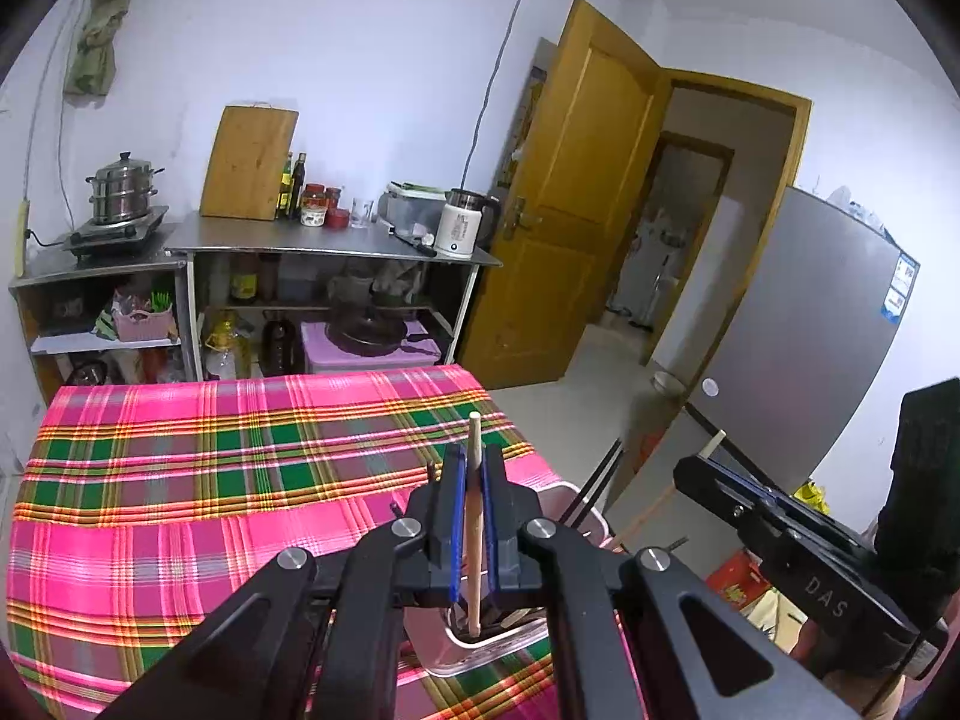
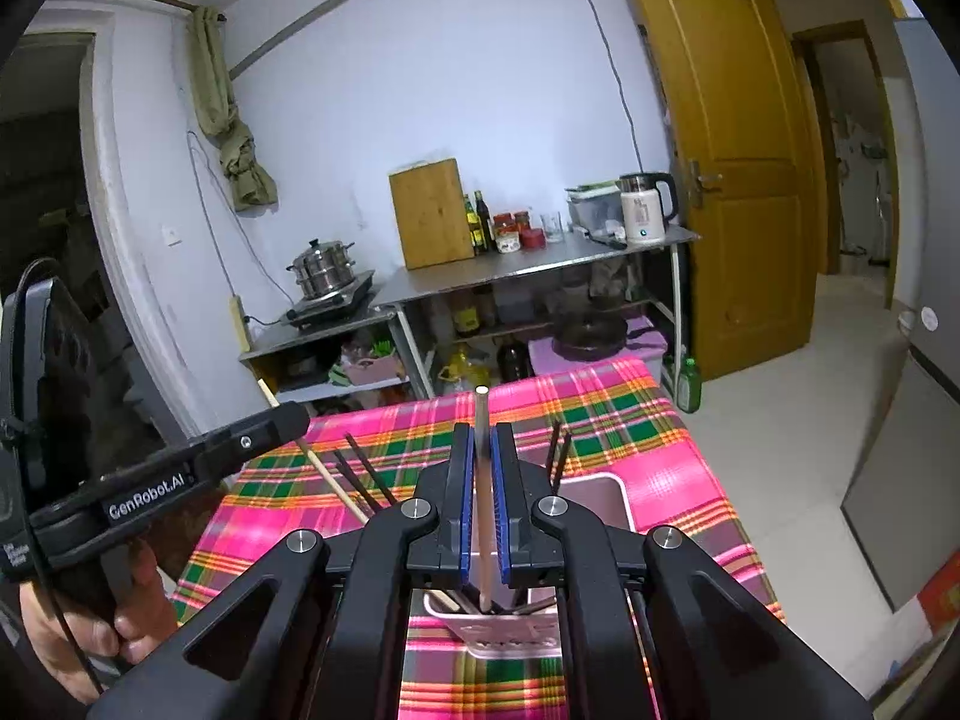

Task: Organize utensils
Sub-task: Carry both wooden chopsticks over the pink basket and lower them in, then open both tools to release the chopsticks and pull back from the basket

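My left gripper [image 1: 474, 456] is shut on a light wooden chopstick [image 1: 475, 540], which stands upright between the blue pads. Its lower end reaches into the pink utensil holder [image 1: 573, 489] on the plaid table. My right gripper [image 2: 483, 432] is shut on a chopstick with a silvery top [image 2: 482, 414], and its lower end is also inside the holder [image 2: 600, 489]. Several dark chopsticks [image 2: 558, 450] stick up out of the holder. The right gripper [image 1: 699, 465] shows at the right of the left wrist view. In the right wrist view the left gripper [image 2: 294, 414] with its wooden chopstick [image 2: 336, 483] shows at the left.
The pink plaid tablecloth [image 1: 180, 480] covers the table. Behind stands a metal counter [image 1: 312, 243] with a cutting board [image 1: 249, 162], bottles, a kettle [image 1: 459, 231] and a steamer pot [image 1: 123, 189]. An open wooden door [image 1: 570, 210] and a grey fridge [image 1: 810, 324] are at the right. A person's hand [image 2: 120, 618] grips the left handle.
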`<state>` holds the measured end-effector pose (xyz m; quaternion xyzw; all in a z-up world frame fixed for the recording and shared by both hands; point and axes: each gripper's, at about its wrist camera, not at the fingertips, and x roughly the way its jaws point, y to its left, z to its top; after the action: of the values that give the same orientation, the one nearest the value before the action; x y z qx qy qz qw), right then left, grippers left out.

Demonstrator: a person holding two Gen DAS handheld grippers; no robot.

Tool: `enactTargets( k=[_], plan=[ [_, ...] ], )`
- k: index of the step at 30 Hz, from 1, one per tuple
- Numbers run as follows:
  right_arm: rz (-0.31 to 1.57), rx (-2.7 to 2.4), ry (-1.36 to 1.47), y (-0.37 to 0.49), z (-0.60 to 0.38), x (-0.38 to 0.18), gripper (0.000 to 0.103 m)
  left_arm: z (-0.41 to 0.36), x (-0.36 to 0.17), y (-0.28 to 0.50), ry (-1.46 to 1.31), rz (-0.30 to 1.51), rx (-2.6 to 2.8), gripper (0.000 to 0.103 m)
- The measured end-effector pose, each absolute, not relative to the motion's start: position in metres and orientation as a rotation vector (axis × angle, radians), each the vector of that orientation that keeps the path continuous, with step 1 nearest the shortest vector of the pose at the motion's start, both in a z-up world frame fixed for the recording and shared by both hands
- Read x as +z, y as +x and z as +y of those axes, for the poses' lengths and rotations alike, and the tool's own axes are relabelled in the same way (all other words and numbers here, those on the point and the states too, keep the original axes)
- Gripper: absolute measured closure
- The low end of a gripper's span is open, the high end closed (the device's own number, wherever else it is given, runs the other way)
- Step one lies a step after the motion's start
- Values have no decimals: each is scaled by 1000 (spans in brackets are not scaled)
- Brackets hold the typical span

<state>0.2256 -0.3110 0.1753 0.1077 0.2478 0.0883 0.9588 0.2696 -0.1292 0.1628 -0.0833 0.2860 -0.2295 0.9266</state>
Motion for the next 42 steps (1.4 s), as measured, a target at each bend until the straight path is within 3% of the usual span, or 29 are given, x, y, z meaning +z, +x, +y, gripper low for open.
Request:
enactTargets(
  k=[17,21,29,42],
  plan=[
    [623,185,185,245,-300,117,97,-139,109,278,-129,652,-482,98],
    [617,179,184,241,-302,120,97,-137,113,274,-120,642,-480,95],
    [568,169,160,219,-303,140,85,-127,134,256,-117,586,-477,89],
    [588,181,146,172,-297,122,85,-111,104,206,-106,620,-464,89]
  ],
)
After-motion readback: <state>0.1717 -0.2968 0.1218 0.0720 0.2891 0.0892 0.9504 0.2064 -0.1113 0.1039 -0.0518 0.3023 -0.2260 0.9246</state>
